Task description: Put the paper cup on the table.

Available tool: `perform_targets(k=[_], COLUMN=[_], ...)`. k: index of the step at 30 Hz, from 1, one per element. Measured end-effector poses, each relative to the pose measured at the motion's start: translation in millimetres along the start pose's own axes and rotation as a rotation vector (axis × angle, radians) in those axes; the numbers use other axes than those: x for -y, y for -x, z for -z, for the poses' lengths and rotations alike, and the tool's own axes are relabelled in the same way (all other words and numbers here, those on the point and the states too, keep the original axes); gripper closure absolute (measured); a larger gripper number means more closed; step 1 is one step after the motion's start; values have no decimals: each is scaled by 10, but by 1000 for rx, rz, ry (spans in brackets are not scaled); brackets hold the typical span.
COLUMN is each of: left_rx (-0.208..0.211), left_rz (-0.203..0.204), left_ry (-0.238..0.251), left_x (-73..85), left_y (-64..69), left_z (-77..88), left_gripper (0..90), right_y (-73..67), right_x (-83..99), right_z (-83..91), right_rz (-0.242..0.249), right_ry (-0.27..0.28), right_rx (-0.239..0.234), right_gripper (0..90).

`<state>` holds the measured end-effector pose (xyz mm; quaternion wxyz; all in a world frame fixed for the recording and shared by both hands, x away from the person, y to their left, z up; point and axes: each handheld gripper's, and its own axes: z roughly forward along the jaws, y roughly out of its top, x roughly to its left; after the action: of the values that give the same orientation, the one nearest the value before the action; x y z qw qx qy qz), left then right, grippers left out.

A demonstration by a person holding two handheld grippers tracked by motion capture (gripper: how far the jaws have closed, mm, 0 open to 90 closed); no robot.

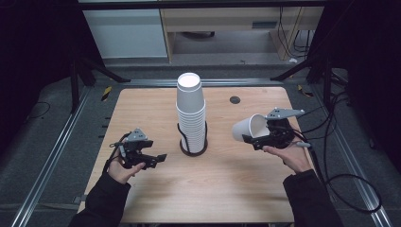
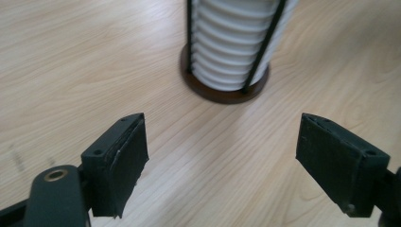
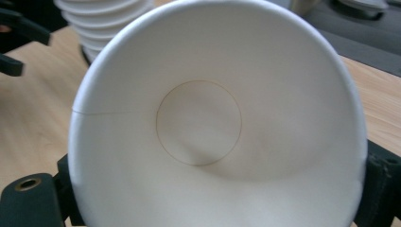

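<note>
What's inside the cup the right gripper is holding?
Nothing: the right gripper view looks into the held cup and shows a bare white wall and bottom disc. The rim nearest the camera runs off frame, so its lowest wall is unseen.

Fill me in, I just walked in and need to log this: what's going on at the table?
A person works with paper cups. The right hand-held gripper holds a single white cup on its side, above the table. A tall stack of cups stands in a black holder at the centre. The left hand-held gripper is open and empty, left of the stack.
</note>
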<state>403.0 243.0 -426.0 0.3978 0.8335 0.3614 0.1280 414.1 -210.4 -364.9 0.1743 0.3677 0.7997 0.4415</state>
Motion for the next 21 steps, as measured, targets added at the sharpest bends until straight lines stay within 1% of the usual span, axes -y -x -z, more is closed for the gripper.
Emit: perform_targets(k=[3,5,6,8,9,12,13,15,16,17,20,21], left_rx=[-34,-58,-64,-73,-80,-94,-98,-108,-118,-121,-133,-137], left_rz=[25,42,48,57,65,75,82,86,85,88,102,106], left_ry=[-4,-8,-8,-13,-16,-26,-29,-34,-40,-42,-38,-40], left_x=[37,57,64,83,92,104,113,127,135,141,161,165], left_y=[-60,-99,-114,-149,-165,-205,-215,-231,-243,-251,-284,-291], left_z=[9,14,15,16,12,2,-1,-5,-6,-3,13,14], left_gripper=[166,166,168,166,166,166,164,165,164,163,164,164], right_y=[49,87,105,145,173,246,279,322,345,369,412,423], right_x=[7,12,16,32,41,75,94,120,134,146,162,167], right_z=[16,30,36,47,50,62,66,65,59,49,26,17], right_rz=[-9,-19,-26,-44,-57,-62,-63,-95,-98,-105,-111,-124], right_ry=[-13,-23,-29,-25,-31,-61,-71,-91,-102,-120,-152,-168], right_rx=[51,94,114,134,143,198,210,220,233,246,265,268], right_gripper=[97,97,97,97,97,96,96,96,96,96,96,96])
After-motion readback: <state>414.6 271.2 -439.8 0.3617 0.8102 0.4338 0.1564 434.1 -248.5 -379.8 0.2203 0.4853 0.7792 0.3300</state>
